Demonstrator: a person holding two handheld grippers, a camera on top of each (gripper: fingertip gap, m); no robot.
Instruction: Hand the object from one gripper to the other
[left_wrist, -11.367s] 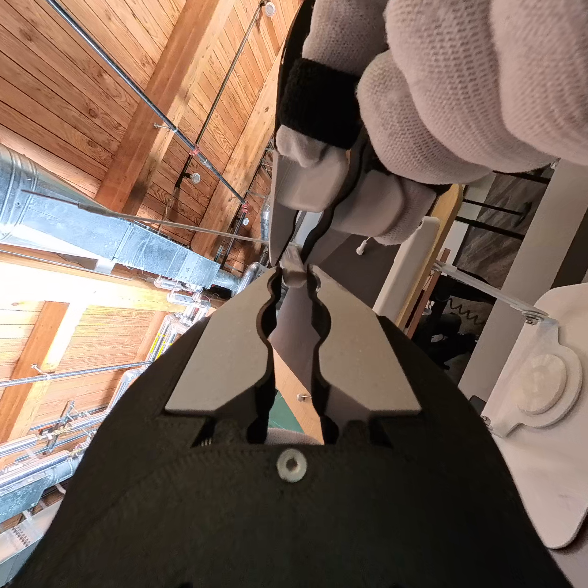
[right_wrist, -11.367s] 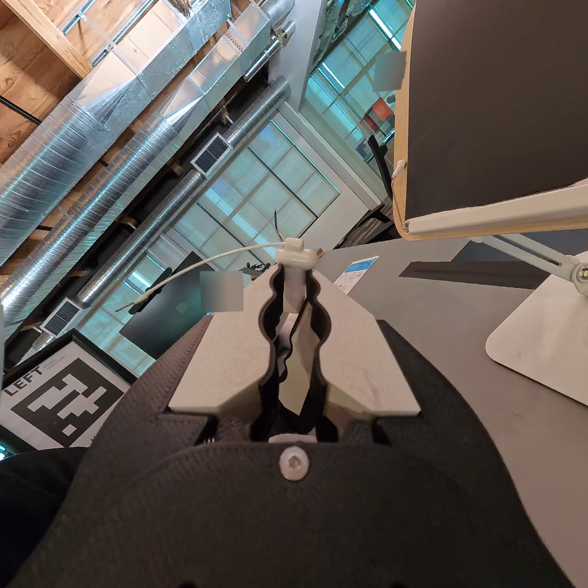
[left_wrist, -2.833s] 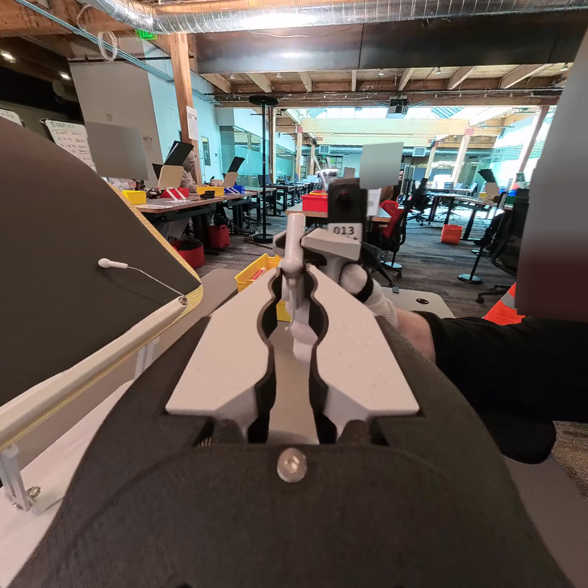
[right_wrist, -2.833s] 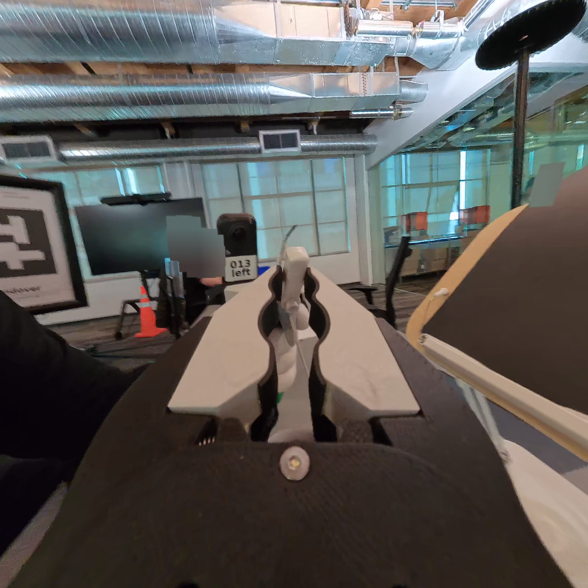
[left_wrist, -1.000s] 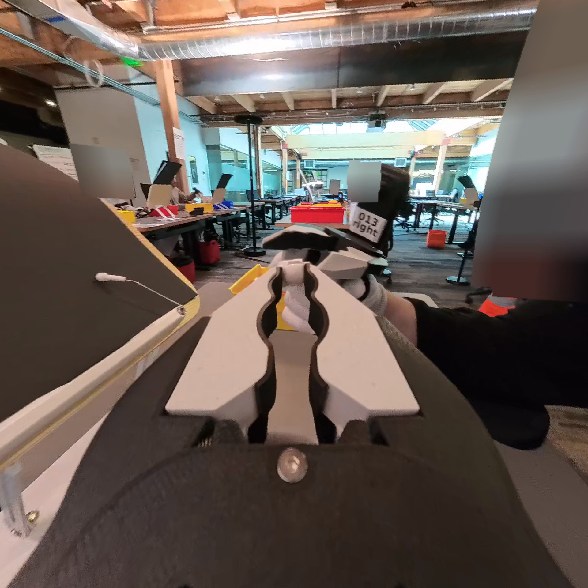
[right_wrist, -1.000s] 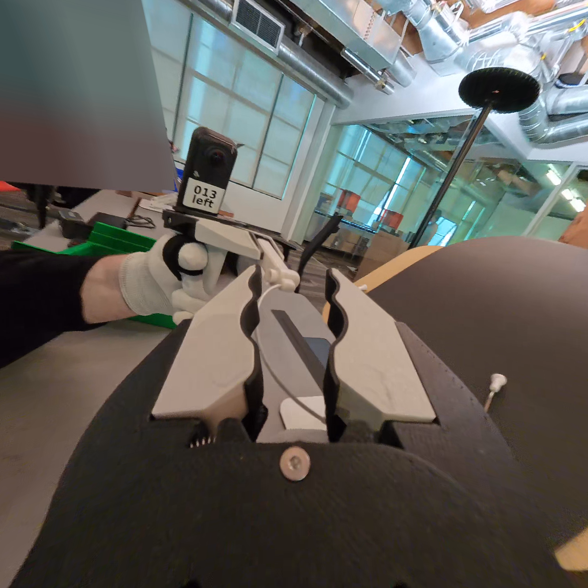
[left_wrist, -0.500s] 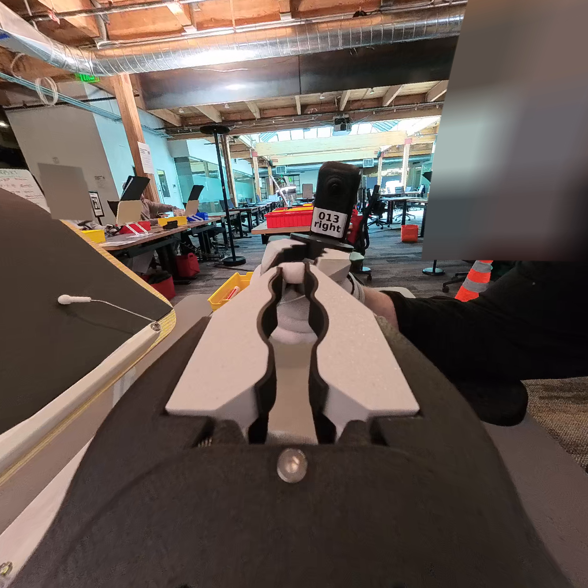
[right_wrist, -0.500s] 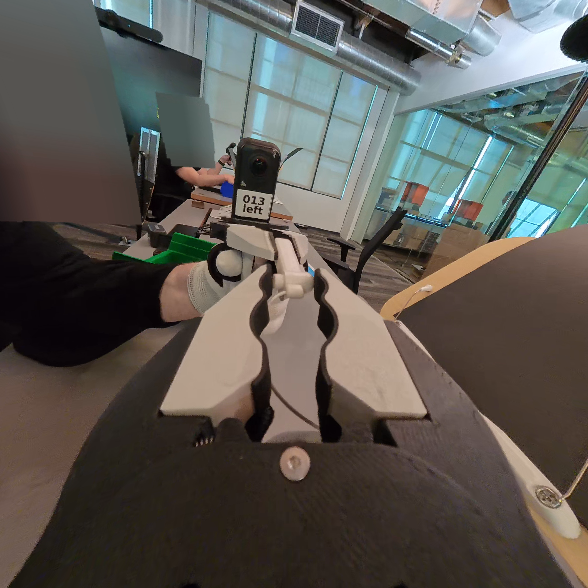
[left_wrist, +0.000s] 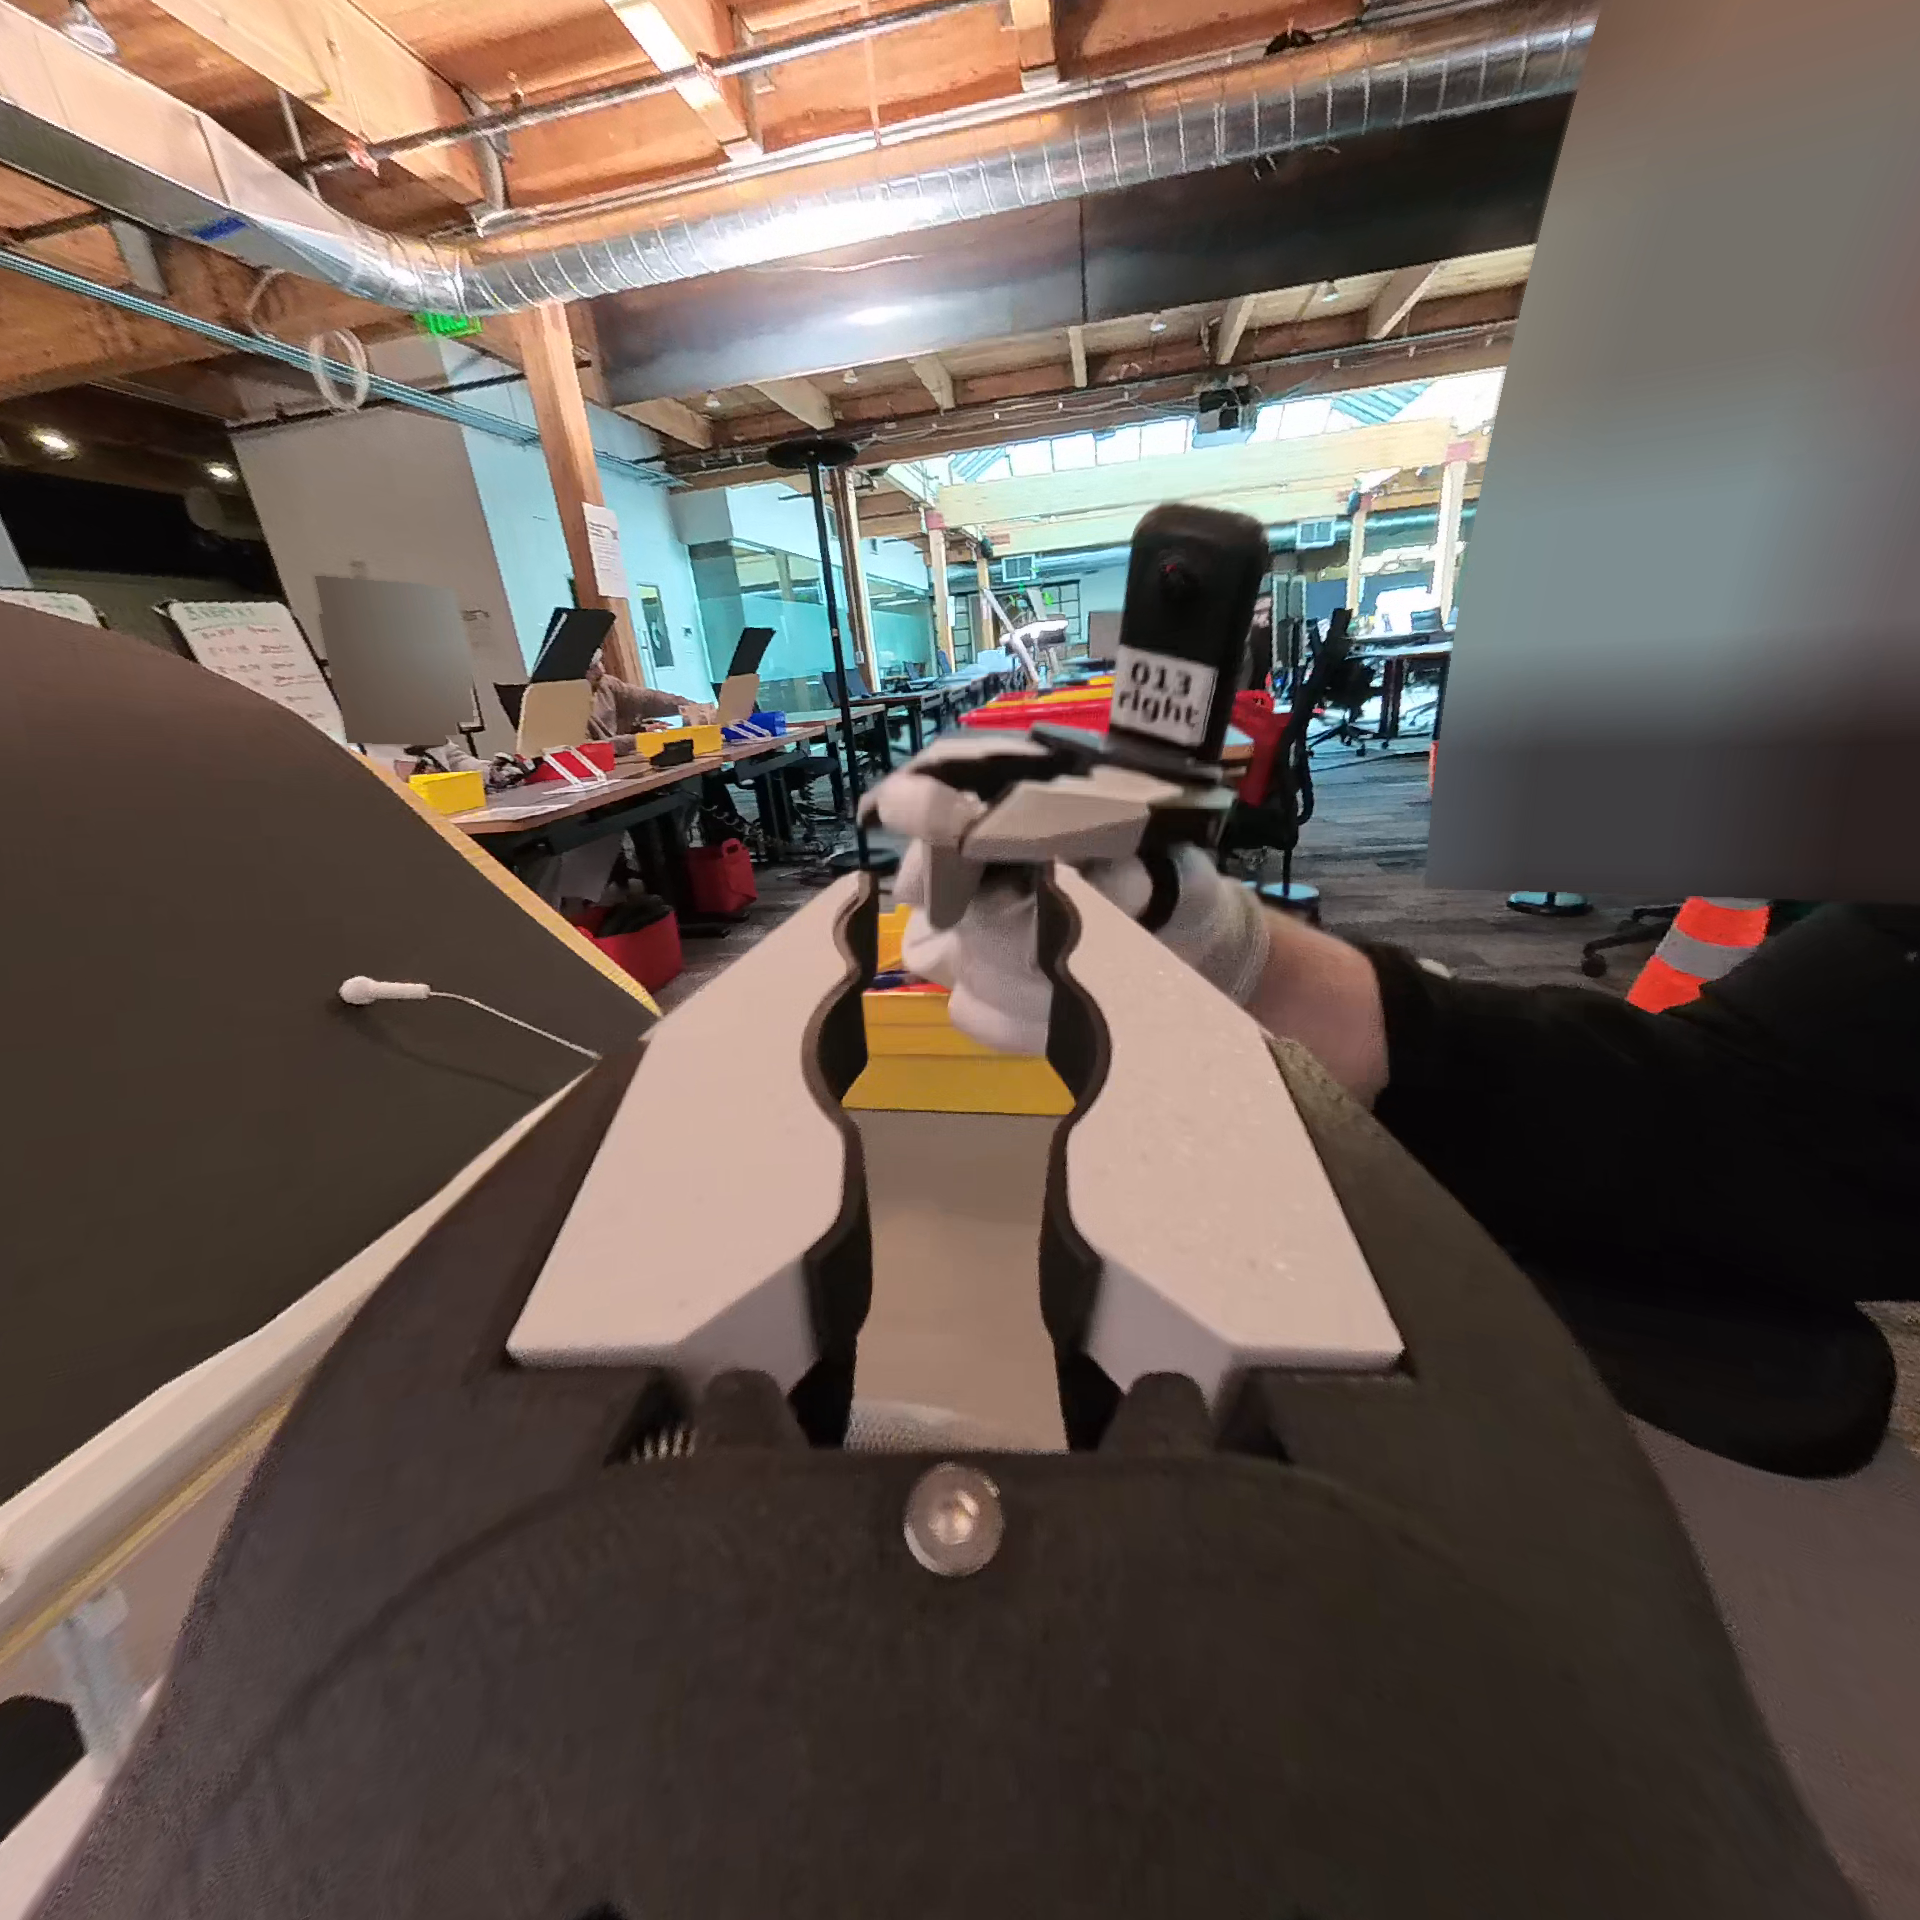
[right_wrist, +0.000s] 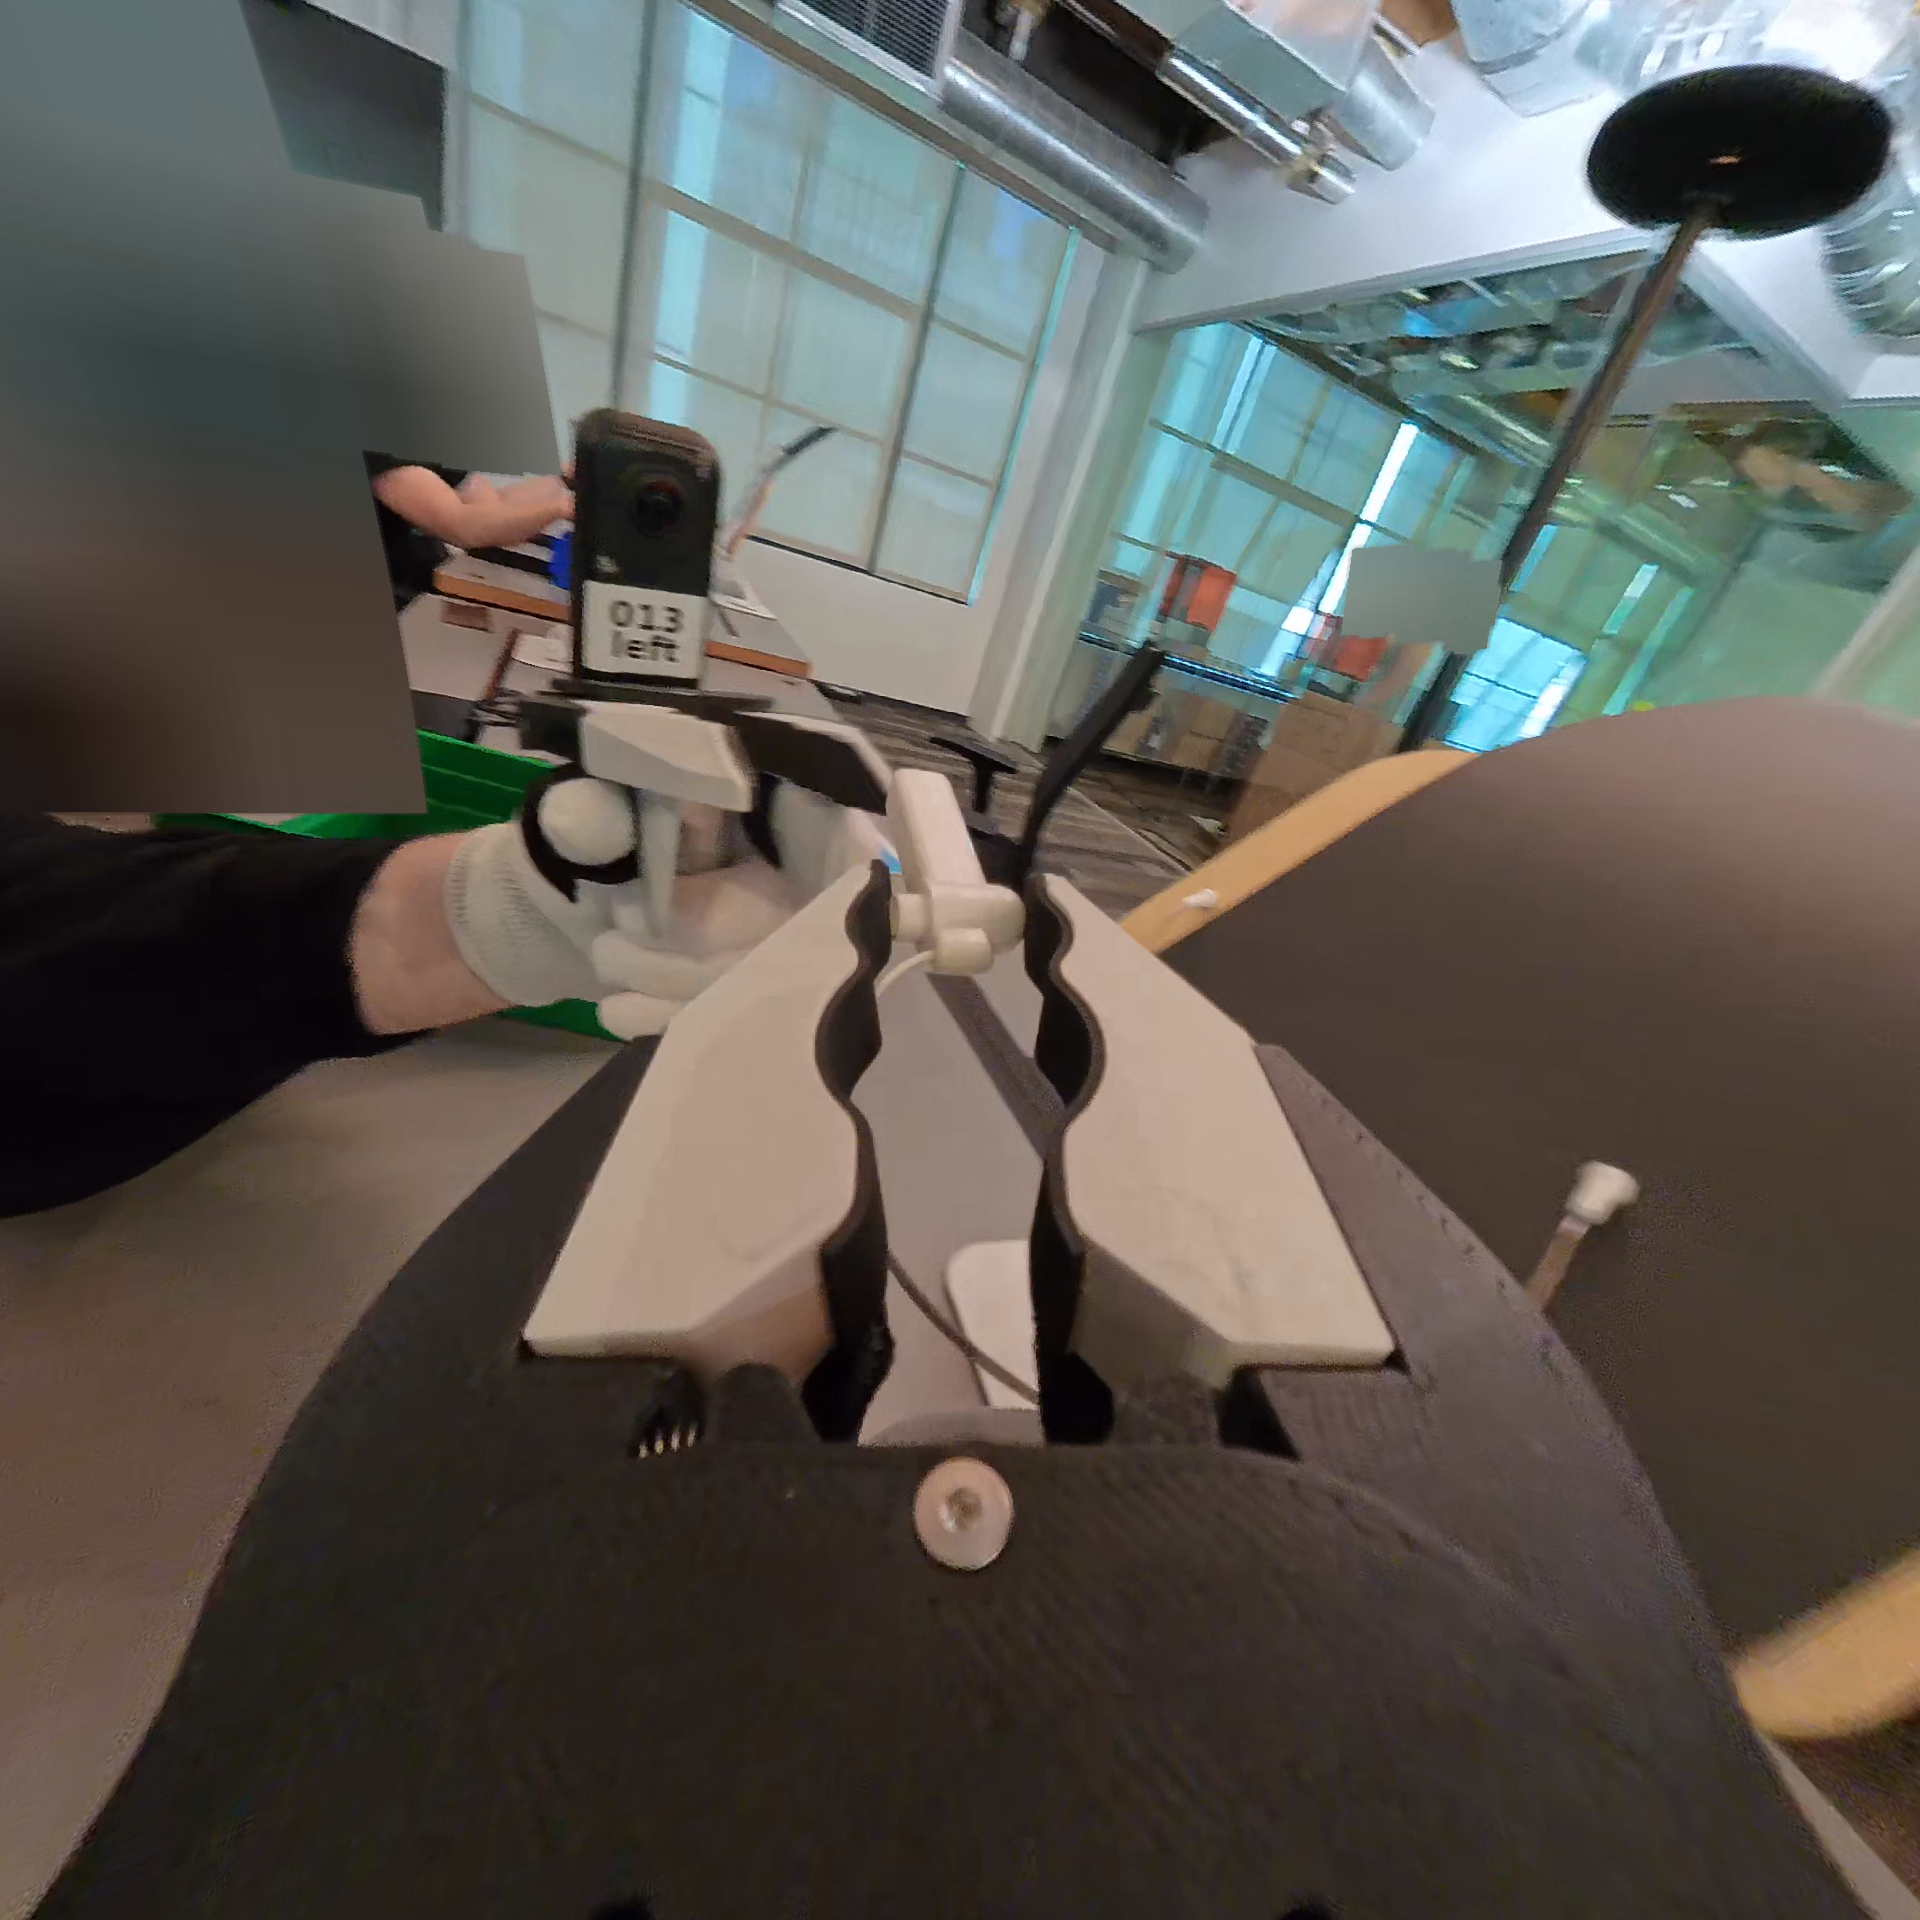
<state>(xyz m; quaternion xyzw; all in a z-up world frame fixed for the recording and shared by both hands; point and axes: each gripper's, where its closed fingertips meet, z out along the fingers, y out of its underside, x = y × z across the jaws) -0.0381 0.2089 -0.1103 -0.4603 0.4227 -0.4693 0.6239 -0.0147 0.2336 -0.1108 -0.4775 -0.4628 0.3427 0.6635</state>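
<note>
The object is a small white plug (right_wrist: 951, 914) with a thin white cable that trails down between my right fingers. My right gripper (right_wrist: 956, 894) is shut on the plug at its fingertips. My left gripper (left_wrist: 956, 904) is open and empty, its jaws wide apart. In the left wrist view the right gripper (left_wrist: 925, 831) sits just beyond my left fingertips, blurred, held by a white-gloved hand (left_wrist: 997, 966); the plug cannot be made out there. In the right wrist view the left gripper (right_wrist: 821, 774) is just behind and left of the plug.
A dark round panel with a tan edge (left_wrist: 208, 987) stands close on the left, and shows at the right in the right wrist view (right_wrist: 1610, 987). A yellow bin (left_wrist: 956, 1049) lies ahead, a green bin (right_wrist: 488, 779) behind the left hand. The grey tabletop (right_wrist: 208, 1247) is below. Left tips to right tips: about 4 cm.
The left gripper has opened and let go of the plug. The right gripper closed on it half a second ago and now holds it alone. Both grippers have shifted slightly.
</note>
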